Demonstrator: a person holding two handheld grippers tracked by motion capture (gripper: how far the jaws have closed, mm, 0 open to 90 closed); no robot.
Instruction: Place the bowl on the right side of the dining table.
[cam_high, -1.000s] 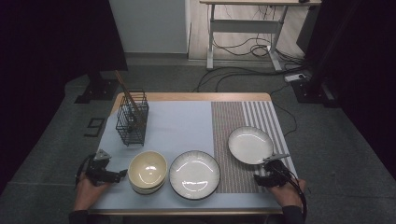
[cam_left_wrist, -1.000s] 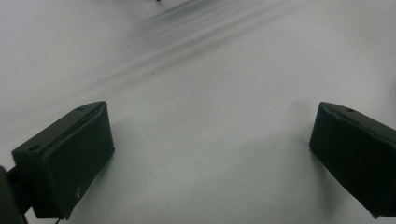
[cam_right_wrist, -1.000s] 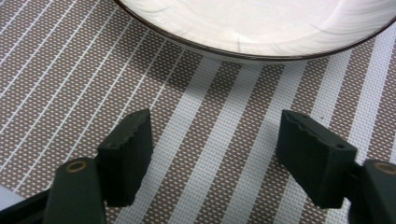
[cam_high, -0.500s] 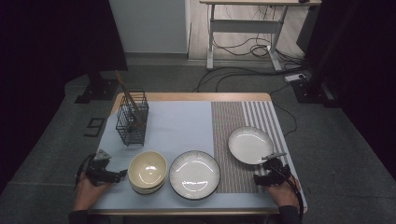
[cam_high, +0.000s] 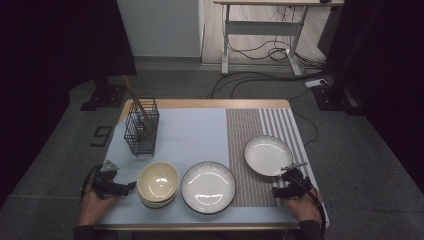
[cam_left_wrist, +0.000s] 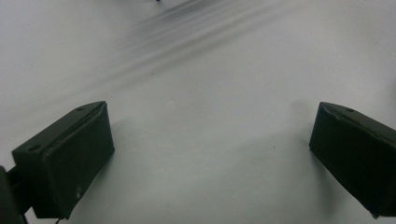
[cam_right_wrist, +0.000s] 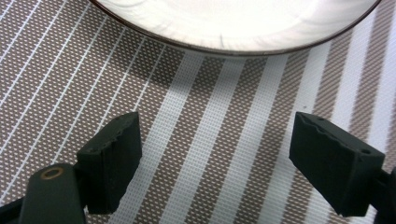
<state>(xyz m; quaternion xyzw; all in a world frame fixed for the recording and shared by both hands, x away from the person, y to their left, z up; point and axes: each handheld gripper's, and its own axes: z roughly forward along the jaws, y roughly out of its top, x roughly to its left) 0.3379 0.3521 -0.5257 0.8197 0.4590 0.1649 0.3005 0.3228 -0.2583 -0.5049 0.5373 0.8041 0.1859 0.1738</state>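
Over the last second very little had shifted on the tabletop (cam_high: 190, 130): both hands sat where they had been at the near edge, and the dishes had not moved. The one change was at the right tool (cam_high: 283, 189), whose jaws had just been working, spreading and then easing in a little, with nothing between them but striped placemat (cam_high: 250, 150). They stood spread, aimed at the near rim of the small white plate (cam_high: 268, 155), which lay on the mat just beyond the tips and apart from them. I took that as a test of the opening before going in for that rim, so the real work looked barely begun. The left tool (cam_high: 120, 188) also had its jaws wide apart over bare pale surface, pointing right toward the cream bowls (cam_high: 158, 182), a small stack standing close by but untouched. Between the two sat the large ribbed plate (cam_high: 208, 186), near the front edge, close beside the bowls on its left. Room was tightest along that near row, and the right hand was almost at the right near corner, so any pull of the plate toward the person had little margin. The far middle lay open, with the wire basket (cam_high: 141, 131) holding chopsticks (cam_high: 135, 99) at far left, well apart.
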